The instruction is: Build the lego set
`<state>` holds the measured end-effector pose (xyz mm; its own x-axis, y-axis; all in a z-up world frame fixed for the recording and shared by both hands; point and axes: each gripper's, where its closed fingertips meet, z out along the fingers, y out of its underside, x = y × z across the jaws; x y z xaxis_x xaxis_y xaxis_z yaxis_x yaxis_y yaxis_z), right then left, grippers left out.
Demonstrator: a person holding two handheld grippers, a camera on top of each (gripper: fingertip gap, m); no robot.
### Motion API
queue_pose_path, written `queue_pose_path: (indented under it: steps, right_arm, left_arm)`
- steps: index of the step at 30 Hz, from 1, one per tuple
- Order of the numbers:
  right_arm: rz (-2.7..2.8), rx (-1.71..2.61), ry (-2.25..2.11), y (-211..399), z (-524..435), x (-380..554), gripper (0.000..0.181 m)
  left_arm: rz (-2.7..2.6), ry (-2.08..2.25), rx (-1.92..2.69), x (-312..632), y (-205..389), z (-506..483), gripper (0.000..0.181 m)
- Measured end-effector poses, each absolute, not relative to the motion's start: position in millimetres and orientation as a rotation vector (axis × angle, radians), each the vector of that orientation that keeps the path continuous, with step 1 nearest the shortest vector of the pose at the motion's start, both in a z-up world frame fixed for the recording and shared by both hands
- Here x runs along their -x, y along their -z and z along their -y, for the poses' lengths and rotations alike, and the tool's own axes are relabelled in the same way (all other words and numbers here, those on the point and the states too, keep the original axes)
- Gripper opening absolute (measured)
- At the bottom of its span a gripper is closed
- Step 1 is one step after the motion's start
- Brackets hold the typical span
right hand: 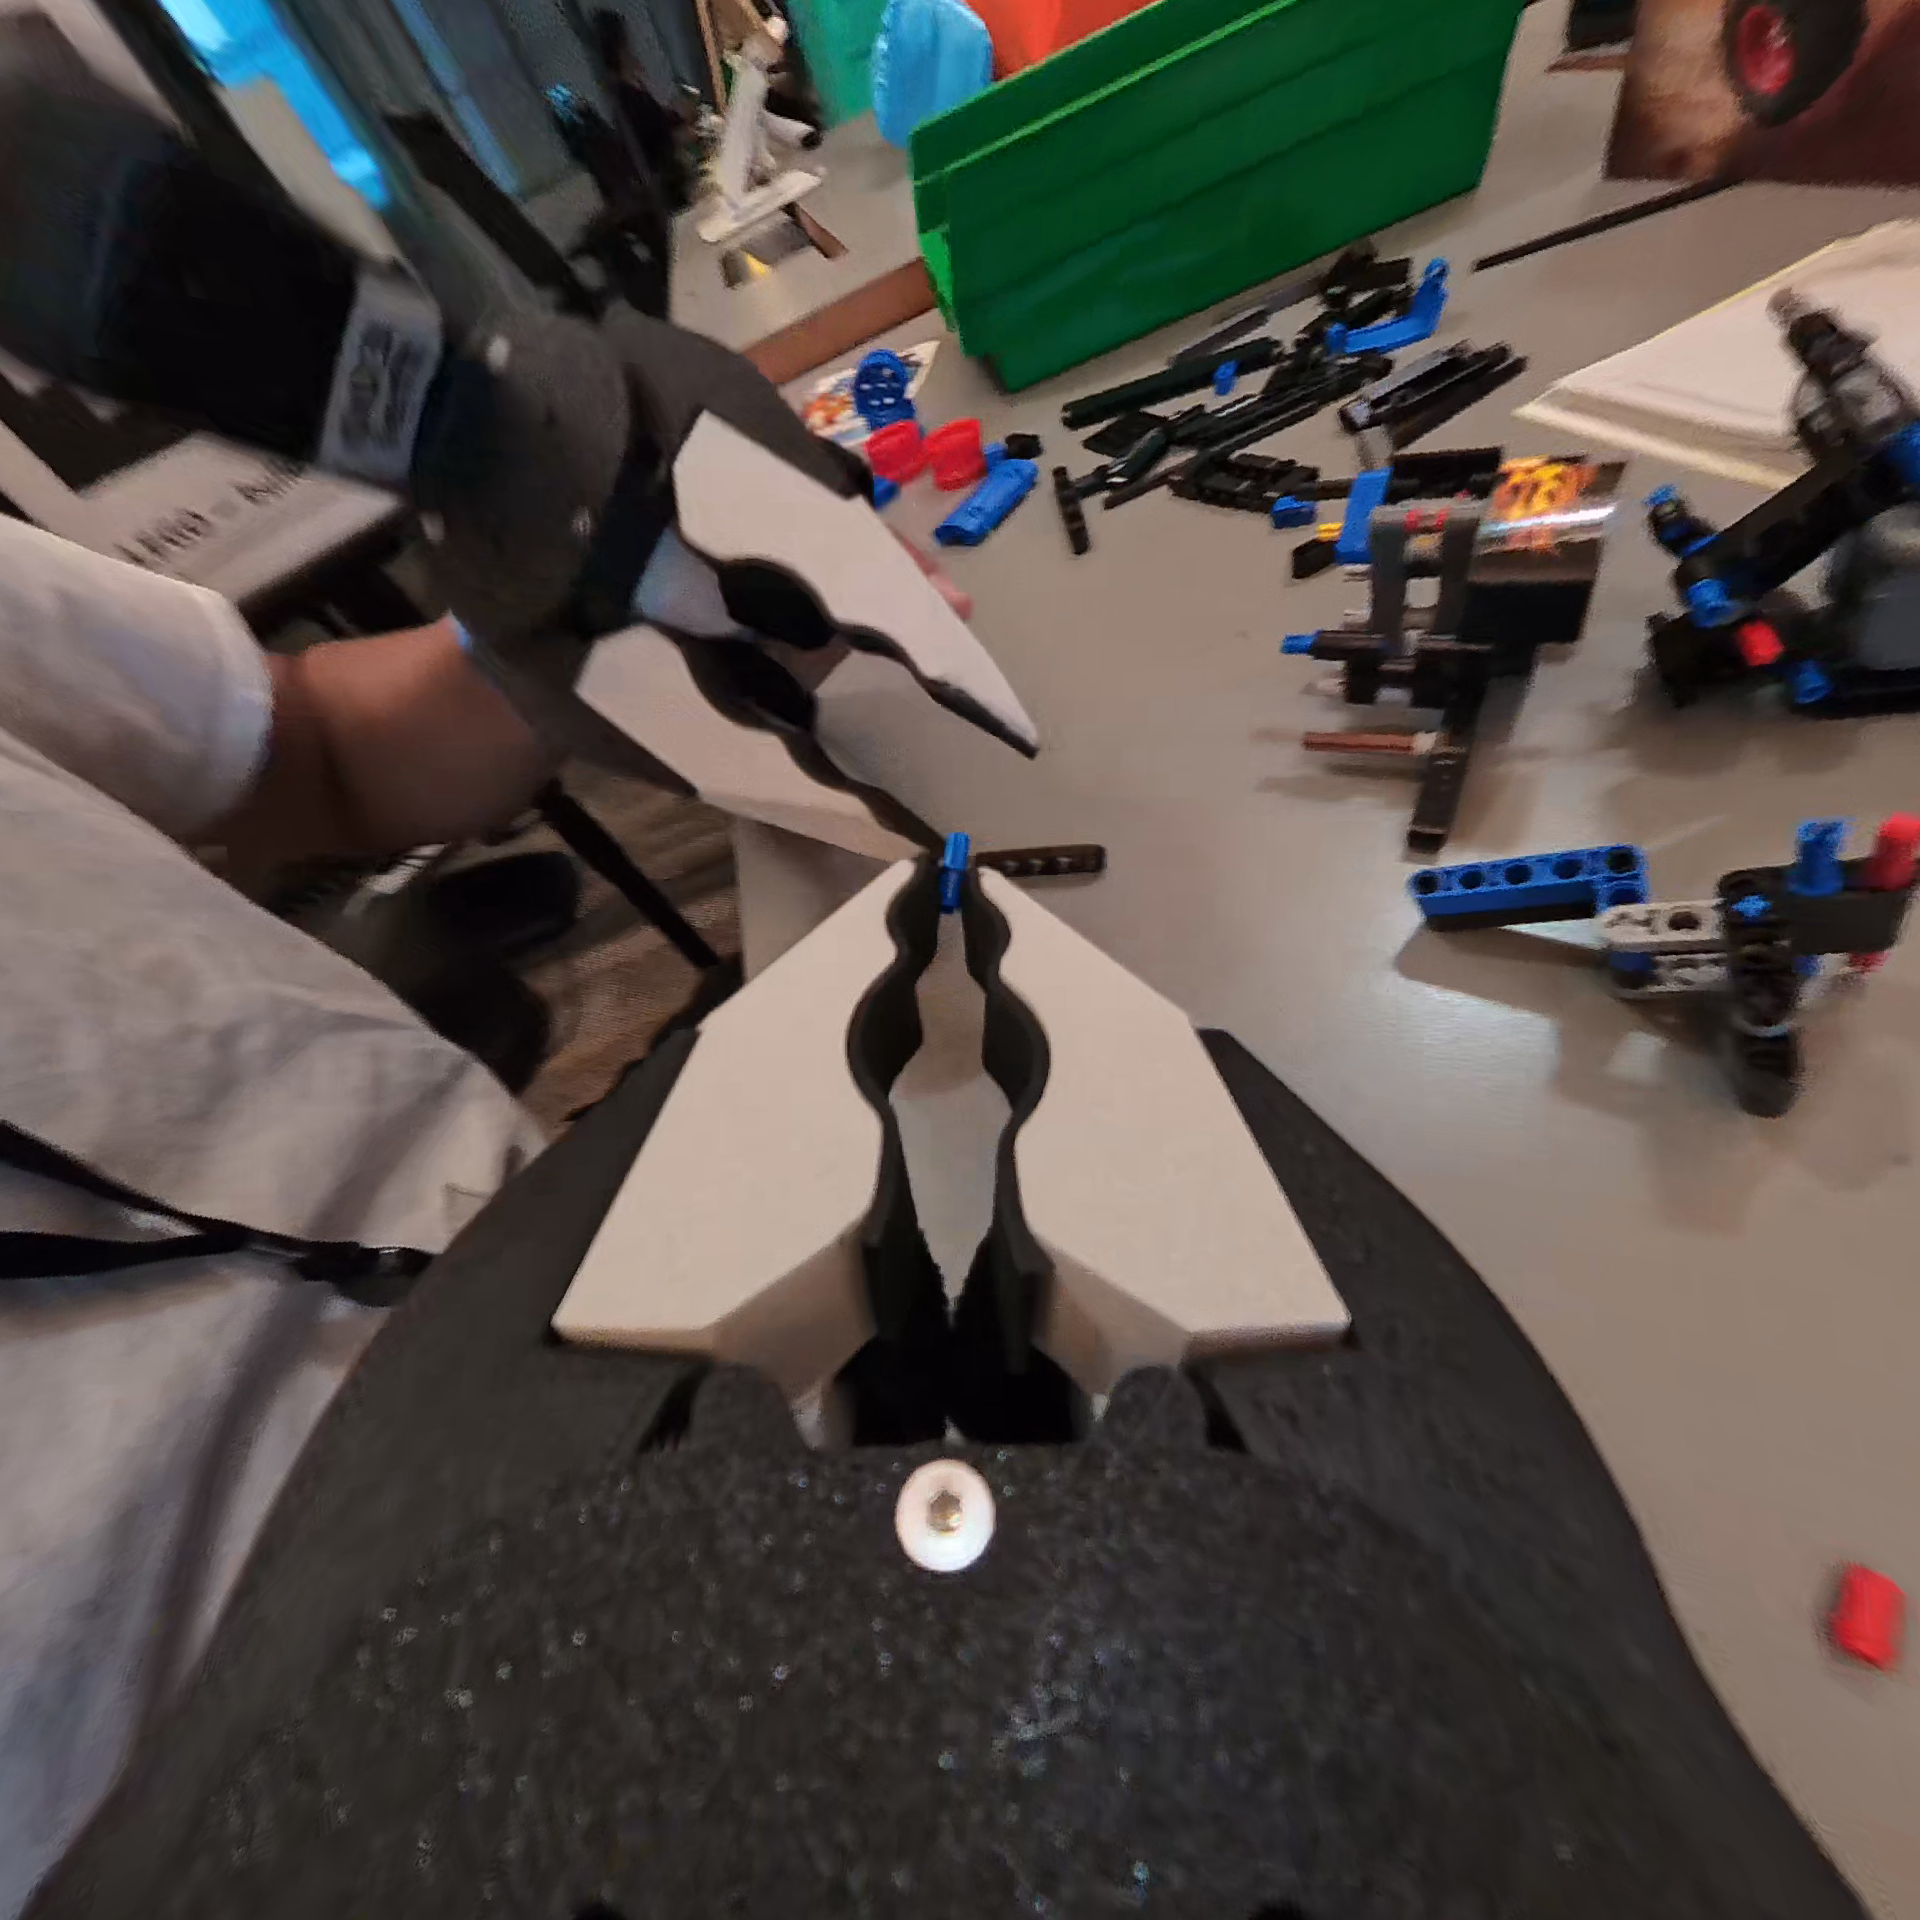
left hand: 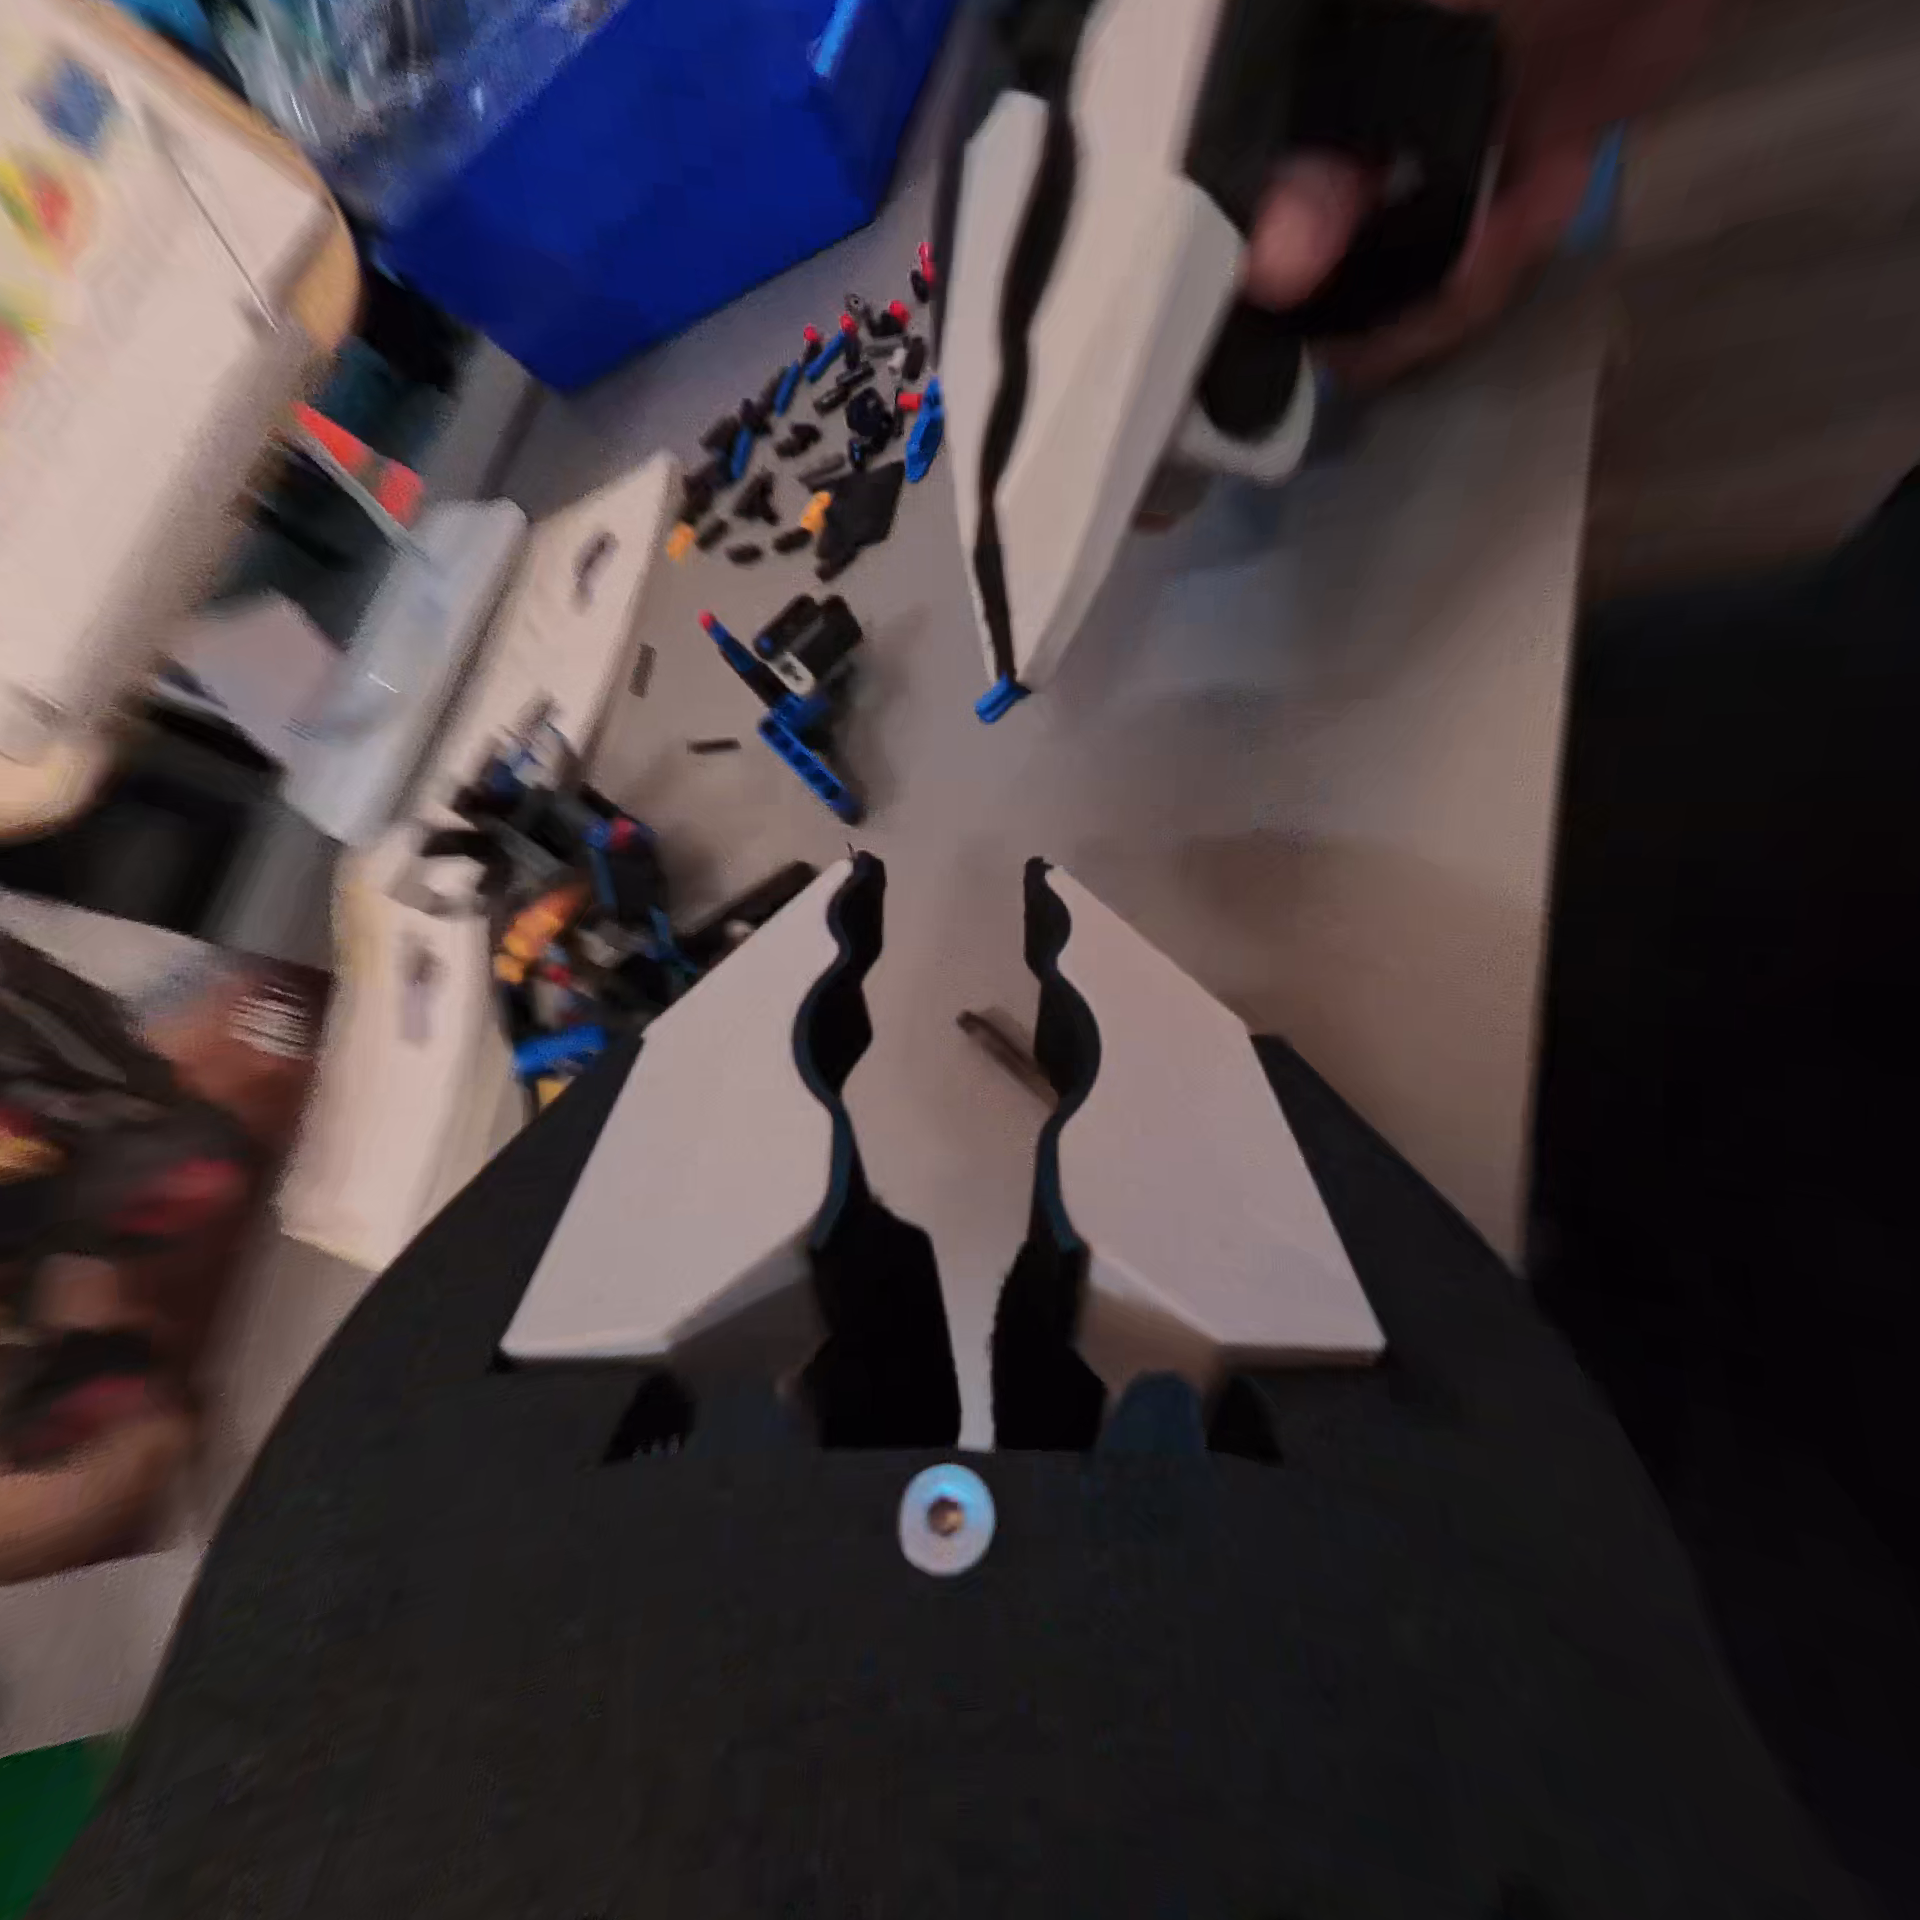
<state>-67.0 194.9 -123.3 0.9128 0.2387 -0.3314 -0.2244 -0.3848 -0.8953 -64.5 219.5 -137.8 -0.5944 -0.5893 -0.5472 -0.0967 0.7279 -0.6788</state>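
A small blue pin (right hand: 953,871) is being pinched at the tips of the right gripper (right hand: 953,883), while the left gripper (left hand: 954,862) is being held apart and empty above the table (left hand: 1351,831). Partly built assemblies (right hand: 1704,935) are standing among loose pieces (right hand: 1278,416), so much is being left unbuilt. The green bin (right hand: 1195,177) cannot be seen into.

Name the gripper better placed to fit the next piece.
Right. The right gripper is already shut on a small blue pin; the left gripper is open and empty.
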Motion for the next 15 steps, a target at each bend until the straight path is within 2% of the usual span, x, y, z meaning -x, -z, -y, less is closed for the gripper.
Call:
queue_pose_path:
  steps: [2, 5, 6, 8, 15]
  right_arm:
    - [-0.006, 1.898, -0.567, 122, -194, 70, 0.003]
    - [-0.009, 1.901, -0.585, 122, -195, 71, 0.003]
    - [-0.004, 1.908, -0.577, 123, -195, 71, 0.003]
    - [-0.001, 1.902, -0.578, 121, -195, 72, 0.003]
    - [0.013, 1.873, -0.532, 120, -195, 68, 0.003]
  left_arm:
    - [-2.045, 0.606, 0.288, 61, 132, -213, 0.024]
    - [-1.993, 0.575, 0.138, 61, 127, -198, 0.022]
    - [-1.966, 0.583, 0.123, 60, 123, -196, 0.020]
    - [-1.972, 0.580, 0.104, 60, 124, -195, 0.003]
    - [-1.936, 0.617, 0.169, 56, 124, -195, 0.002]
